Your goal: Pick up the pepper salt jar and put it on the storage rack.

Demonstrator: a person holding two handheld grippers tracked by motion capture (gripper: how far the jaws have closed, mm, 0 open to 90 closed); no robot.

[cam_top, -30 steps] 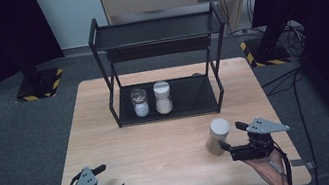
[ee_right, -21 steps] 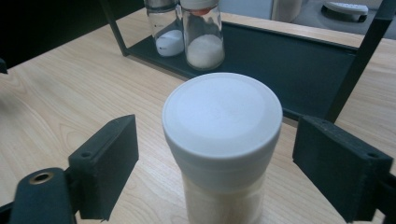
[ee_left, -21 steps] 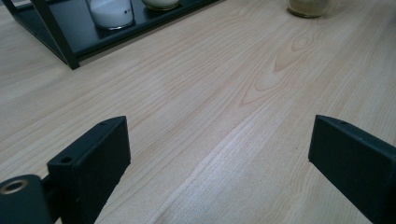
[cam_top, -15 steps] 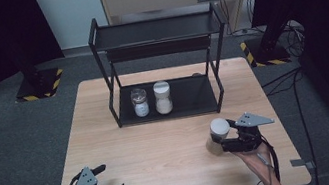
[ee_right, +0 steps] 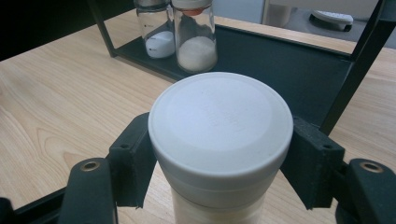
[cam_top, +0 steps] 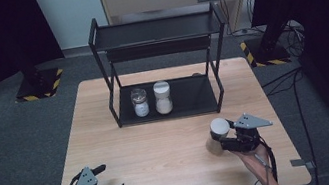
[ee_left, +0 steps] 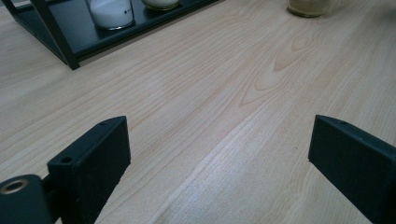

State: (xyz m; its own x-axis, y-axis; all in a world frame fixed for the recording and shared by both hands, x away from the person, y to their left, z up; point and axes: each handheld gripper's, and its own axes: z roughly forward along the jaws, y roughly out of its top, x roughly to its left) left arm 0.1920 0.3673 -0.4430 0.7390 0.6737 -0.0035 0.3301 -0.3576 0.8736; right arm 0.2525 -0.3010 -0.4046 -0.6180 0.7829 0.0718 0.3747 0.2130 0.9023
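On the surface point(cam_top: 161, 144) stands one white-lidded jar point(cam_top: 218, 128), newly clamped by the right gripper point(cam_top: 226, 139); two jars point(cam_top: 139, 101) sit in the rack point(cam_top: 157, 28); left gripper point(cam_top: 108, 179) stays open.

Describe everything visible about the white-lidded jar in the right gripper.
The jar is a round container with a broad, flat, matte white lid and a pale beige body below. It stands upright on the wooden table, in front of the black rack and off its right end. The right gripper has just closed on it, its black pads pressing just under the lid from both sides.
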